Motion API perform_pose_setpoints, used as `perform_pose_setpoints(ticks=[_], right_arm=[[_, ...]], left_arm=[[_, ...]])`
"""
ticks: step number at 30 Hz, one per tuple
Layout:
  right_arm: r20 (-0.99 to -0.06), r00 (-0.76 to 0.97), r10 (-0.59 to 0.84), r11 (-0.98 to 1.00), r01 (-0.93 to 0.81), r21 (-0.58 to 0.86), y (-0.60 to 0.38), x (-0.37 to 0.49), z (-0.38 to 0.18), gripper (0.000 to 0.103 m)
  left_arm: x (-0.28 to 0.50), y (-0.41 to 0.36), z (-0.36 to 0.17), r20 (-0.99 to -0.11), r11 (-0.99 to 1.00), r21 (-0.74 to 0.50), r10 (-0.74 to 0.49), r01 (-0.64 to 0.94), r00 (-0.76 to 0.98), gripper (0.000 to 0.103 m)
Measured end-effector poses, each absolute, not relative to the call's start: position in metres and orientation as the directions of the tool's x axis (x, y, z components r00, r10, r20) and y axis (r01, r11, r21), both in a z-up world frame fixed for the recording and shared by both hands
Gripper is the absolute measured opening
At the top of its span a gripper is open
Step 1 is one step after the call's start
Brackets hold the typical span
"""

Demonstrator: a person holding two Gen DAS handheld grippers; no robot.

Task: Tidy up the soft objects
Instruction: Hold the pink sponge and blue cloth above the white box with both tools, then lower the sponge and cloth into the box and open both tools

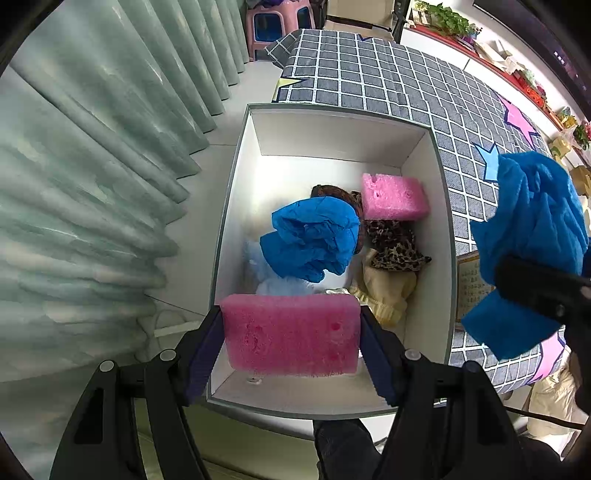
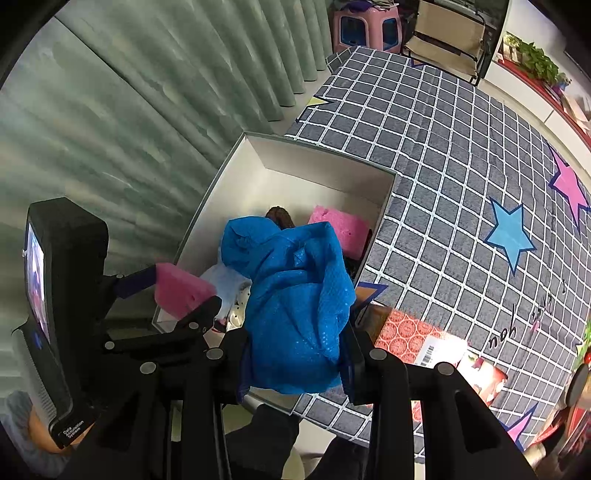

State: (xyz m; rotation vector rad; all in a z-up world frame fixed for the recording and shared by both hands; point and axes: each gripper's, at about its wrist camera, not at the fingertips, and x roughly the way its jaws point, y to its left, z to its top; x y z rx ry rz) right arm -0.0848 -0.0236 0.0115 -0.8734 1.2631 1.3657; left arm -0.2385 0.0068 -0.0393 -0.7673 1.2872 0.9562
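My left gripper (image 1: pixel 291 339) is shut on a pink sponge block (image 1: pixel 291 334), held over the near end of a white box (image 1: pixel 332 136). Inside the box lie a second pink sponge (image 1: pixel 393 197), a crumpled blue cloth (image 1: pixel 314 240), leopard-print fabric (image 1: pixel 395 245), a cream garment (image 1: pixel 384 295) and something pale blue (image 1: pixel 258 262). My right gripper (image 2: pixel 295 354) is shut on a blue mesh cloth (image 2: pixel 295 302), hanging above the box's right edge; the left wrist view shows that blue mesh cloth (image 1: pixel 532 240) at far right. The left gripper (image 2: pixel 177 291) with its sponge appears left in the right wrist view.
The box (image 2: pixel 325 158) sits on a grey checked mat with stars (image 2: pixel 461 177). A green curtain (image 1: pixel 92 166) hangs close on the left. A pink stool (image 1: pixel 280 22) stands beyond. Printed cards (image 2: pixel 417 339) lie on the mat near the box. A person's dark-trousered legs (image 1: pixel 347 450) are below.
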Motion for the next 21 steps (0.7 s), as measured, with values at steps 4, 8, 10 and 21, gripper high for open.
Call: perform_pose_setpoints(ticks=[4, 8, 10, 21], right_arm=[[-0.959, -0.199, 0.200, 0.078, -0.973, 0.218, -0.018, -0.086, 0.009, 0.038], [-0.962, -0.196, 0.191, 0.066, -0.975, 0.212, -0.013, -0.087, 0.005, 0.038], [-0.963, -0.195, 0.187, 0.065, -0.976, 0.210, -0.010, -0.087, 0.002, 0.038], [-0.968, -0.189, 0.165, 0.030, -0.980, 0.197, 0.011, -0.085, -0.012, 0.038]], left_arm=[[-0.237, 0.008, -0.042, -0.989, 0.425, 0.045, 0.148, -0.904, 0.021, 0.074], [-0.235, 0.008, -0.045, -0.989, 0.426, 0.043, 0.144, -0.903, 0.021, 0.074], [-0.235, 0.009, -0.047, -0.990, 0.425, 0.039, 0.139, -0.905, 0.023, 0.074], [-0.228, 0.014, -0.060, -0.991, 0.417, 0.022, 0.132, -0.909, 0.037, 0.074]])
